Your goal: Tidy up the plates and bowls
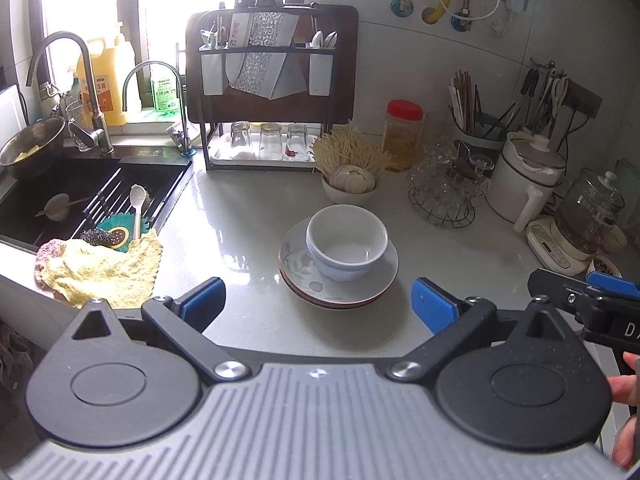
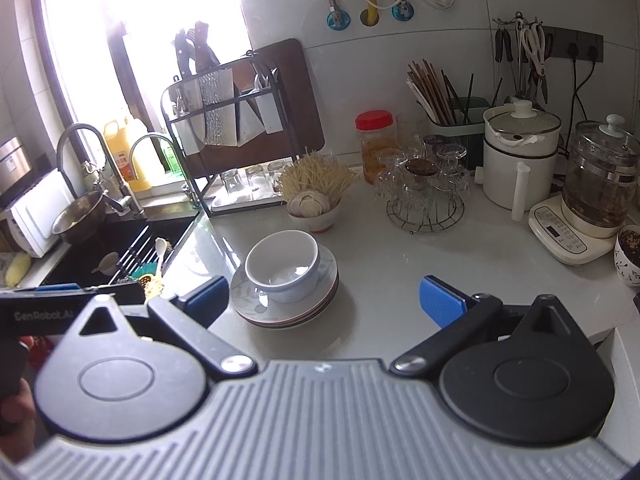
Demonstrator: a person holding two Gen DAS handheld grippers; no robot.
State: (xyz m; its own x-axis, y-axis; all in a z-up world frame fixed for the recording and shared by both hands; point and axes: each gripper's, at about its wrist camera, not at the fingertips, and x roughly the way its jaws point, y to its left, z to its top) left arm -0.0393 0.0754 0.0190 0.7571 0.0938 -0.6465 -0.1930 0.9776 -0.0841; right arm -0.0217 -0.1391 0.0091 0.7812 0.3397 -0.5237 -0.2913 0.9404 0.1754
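Observation:
A stack of white bowls (image 1: 346,246) (image 2: 282,264) stands on a stack of plates (image 1: 380,284) (image 2: 320,304) with a leaf pattern, in the middle of the pale counter. My left gripper (image 1: 318,304) is open, close in front of the stack and not touching it. My right gripper (image 2: 324,302) is open too, with the stack just ahead and left of centre between its blue pads (image 2: 440,304). The right gripper's tip (image 1: 580,300) shows at the right edge of the left wrist view. Both hold nothing.
A black sink (image 1: 80,196) with a spoon, sponge and yellow cloth (image 1: 100,272) lies to the left. Behind the stack are a small bowl of garlic (image 1: 352,186), a knife rack (image 1: 268,92), a wire glass stand (image 1: 444,196), a white pot (image 1: 524,176) and a glass kettle (image 2: 596,184).

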